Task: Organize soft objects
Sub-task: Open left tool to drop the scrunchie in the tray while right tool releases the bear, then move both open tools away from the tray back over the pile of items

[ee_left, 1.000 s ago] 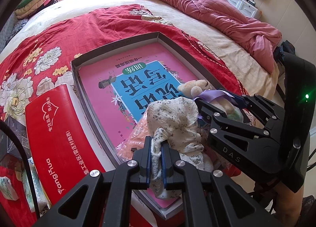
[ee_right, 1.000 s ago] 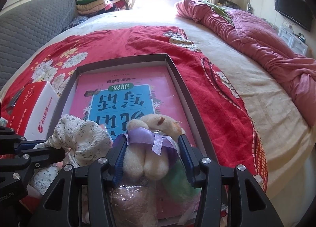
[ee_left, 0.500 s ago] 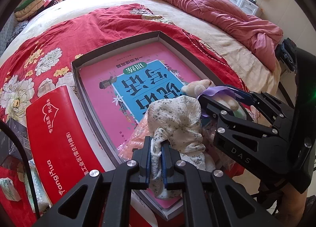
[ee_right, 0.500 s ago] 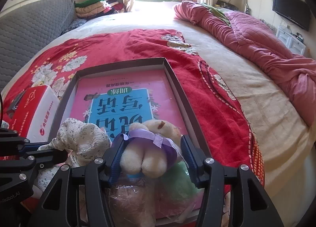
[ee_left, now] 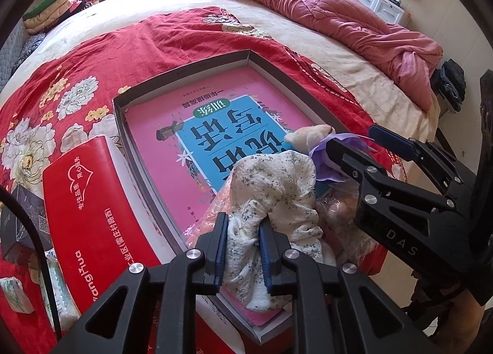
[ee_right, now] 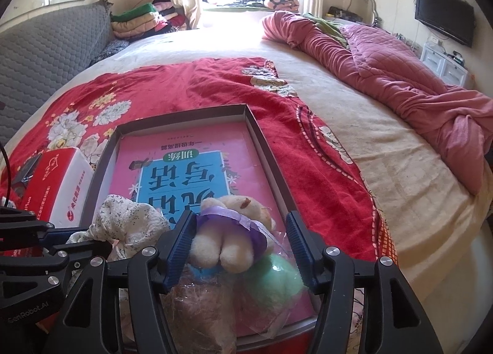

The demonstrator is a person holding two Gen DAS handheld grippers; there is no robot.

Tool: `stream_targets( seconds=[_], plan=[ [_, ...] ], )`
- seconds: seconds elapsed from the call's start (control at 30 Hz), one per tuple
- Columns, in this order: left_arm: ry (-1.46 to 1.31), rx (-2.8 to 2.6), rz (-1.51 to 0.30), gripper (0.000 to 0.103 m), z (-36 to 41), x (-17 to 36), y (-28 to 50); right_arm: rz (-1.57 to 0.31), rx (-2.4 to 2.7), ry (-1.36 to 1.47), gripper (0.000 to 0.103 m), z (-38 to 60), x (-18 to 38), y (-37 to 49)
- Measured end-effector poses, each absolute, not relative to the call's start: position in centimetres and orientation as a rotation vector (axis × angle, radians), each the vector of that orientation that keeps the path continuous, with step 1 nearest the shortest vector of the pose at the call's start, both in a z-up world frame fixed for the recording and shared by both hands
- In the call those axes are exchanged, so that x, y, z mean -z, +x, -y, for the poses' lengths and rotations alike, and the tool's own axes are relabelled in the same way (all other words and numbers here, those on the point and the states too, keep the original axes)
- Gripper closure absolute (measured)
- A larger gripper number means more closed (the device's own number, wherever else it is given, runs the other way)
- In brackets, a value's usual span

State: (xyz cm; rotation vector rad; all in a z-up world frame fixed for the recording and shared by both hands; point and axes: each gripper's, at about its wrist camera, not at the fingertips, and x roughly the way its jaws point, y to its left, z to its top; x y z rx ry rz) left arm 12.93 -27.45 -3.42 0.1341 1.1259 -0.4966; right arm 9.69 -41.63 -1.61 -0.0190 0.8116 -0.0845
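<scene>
Your red floral blanket (ee_right: 185, 98) carries the grey tray (ee_left: 181, 72) with its pink book (ee_left: 172, 138); beside the tray sits the red box (ee_left: 86, 200); your left gripper (ee_left: 243, 249) is clamped on the floral cloth (ee_left: 277, 181) at the tray's near edge; your right gripper (ee_right: 240, 246) stands spread around the plush bear (ee_right: 234, 227), pads apart from it.

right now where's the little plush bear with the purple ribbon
In the right wrist view the plush bear sits between the open right claw, on the near end of the tray, just right of the floral cloth.
</scene>
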Motion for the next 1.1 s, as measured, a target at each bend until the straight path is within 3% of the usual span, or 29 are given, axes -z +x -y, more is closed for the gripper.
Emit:
stream_targets(
  seconds=[0.33, 0.5, 0.87, 0.93, 1.1],
  plan=[
    [0.117, 0.483, -1.103, 0.059, 26.9, 2.6, 13.1, -0.782, 0.118, 0.006, 0.037, 42.4, 0.7, 9.0],
    [0.107, 0.486, -1.093, 0.057, 26.7, 2.1, 13.1, -0.767, 0.137, 0.006, 0.035, 42.6, 0.3, 8.7],
    [0.105, 0.483, -1.048, 0.042, 25.9, 0.2, 12.3, -0.738, 0.181, -0.025, 0.032, 42.5, -0.7, 7.8],
    [0.107, 0.479, -1.037, 0.039, 25.7, -0.2, 12.1, -0.728, 0.191, -0.026, 0.027, 42.5, -1.0, 7.5],
    [0.108, 0.462, -1.023, 0.038, 24.9, -0.9, 11.7, -0.713, 0.209, -0.013, 0.027, 42.6, -1.7, 6.9]
  ],
)
